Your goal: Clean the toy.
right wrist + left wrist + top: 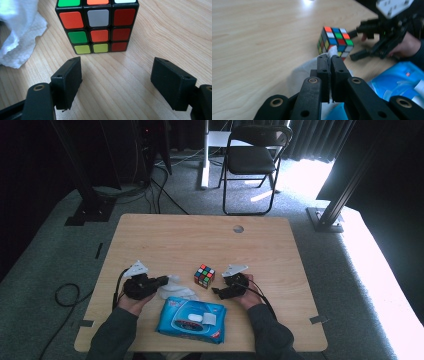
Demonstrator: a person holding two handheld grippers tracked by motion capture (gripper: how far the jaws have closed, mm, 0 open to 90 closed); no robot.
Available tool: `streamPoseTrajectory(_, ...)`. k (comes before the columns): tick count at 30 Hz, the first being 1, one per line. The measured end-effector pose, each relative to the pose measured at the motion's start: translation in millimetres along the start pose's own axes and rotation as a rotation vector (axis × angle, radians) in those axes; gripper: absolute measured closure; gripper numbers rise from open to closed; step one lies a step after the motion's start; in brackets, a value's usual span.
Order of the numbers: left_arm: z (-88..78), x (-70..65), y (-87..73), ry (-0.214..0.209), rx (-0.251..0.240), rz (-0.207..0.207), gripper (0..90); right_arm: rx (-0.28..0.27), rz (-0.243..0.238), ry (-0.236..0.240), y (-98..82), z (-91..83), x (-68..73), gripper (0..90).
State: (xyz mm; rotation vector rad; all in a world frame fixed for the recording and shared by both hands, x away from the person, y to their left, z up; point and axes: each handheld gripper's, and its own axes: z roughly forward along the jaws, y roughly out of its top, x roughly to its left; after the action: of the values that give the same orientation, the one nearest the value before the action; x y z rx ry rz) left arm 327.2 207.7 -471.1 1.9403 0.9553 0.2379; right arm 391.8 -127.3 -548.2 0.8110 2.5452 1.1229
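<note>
A scrambled Rubik's cube [204, 275] stands on the wooden table [200, 240] between my two grippers. My left gripper [165, 280] is shut on a white wipe [175, 289]; in the left gripper view the jaws [329, 58] pinch a fold of the wipe [302, 72], with the cube [335, 42] just beyond its tip. My right gripper [216, 292] rests low at the cube's right, held by a hand. Its jaws [116, 75] stand wide open and bare, facing the cube [97, 25] a short way ahead. The wipe [17, 32] lies to the cube's left.
A blue pack of wet wipes [192, 319] lies near the table's front edge between the forearms, with its flap on top. A cable hole [238, 228] is at the table's far side. A folding chair [255, 155] stands behind the table.
</note>
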Motion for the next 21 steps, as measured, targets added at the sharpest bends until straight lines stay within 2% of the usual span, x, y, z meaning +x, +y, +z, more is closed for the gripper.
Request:
streamPoseTrajectory(2, 8.9, -3.2, -1.4, -0.004, 0.032, 0.018, 83.3, 0.001, 0.001, 0.0, 0.0, 0.0, 0.1, 24.6)
streamPoseTrajectory(4, 17.5, -4.9, -3.3, 0.011, 0.064, 0.037, 82.2, 0.0, 0.002, 0.0, 0.0, 0.0, 0.1, 24.6)
streamPoseTrajectory(6, 29.5, -1.9, -6.7, 0.028, 0.097, 0.042, 79.0, 0.001, 0.001, 0.0, 0.0, -0.1, 0.1, 24.6)
streamPoseTrajectory(11, 44.8, 4.0, -10.1, 0.034, 0.139, 0.037, 72.3, 0.001, 0.002, 0.0, 0.0, -0.1, 0.1, 24.6)
streamPoseTrajectory(13, 50.9, 4.5, -11.2, 0.042, 0.165, 0.056, 71.1, 0.001, 0.002, 0.0, 0.0, -0.1, 0.1, 24.6)
streamPoseTrajectory(16, 56.1, 5.0, -12.1, 0.046, 0.176, 0.066, 64.6, 0.001, 0.002, 0.0, 0.0, -0.1, 0.1, 24.6)
streamPoseTrajectory(17, 57.1, 5.7, -12.1, 0.049, 0.176, 0.064, 58.8, 0.002, 0.002, 0.0, 0.0, -0.1, 0.1, 24.6)
streamPoseTrajectory(18, 57.9, 7.0, -12.0, 0.049, 0.178, 0.059, 58.8, 0.002, 0.002, 0.0, 0.0, -0.1, 0.1, 24.6)
streamPoseTrajectory(19, 59.1, 8.4, -11.9, 0.052, 0.18, 0.06, 53.1, 0.001, 0.002, 0.0, 0.0, -0.1, 0.2, 24.6)
streamPoseTrajectory(20, 60.3, 10.0, -11.9, 0.059, 0.184, 0.057, 53.1, 0.001, 0.002, 0.0, 0.0, -0.1, 0.2, 24.6)
streamPoseTrajectory(21, 61.6, 11.7, -12.1, 0.058, 0.186, 0.051, 48.4, 0.002, 0.001, -0.001, 0.0, -0.1, 0.0, 24.6)
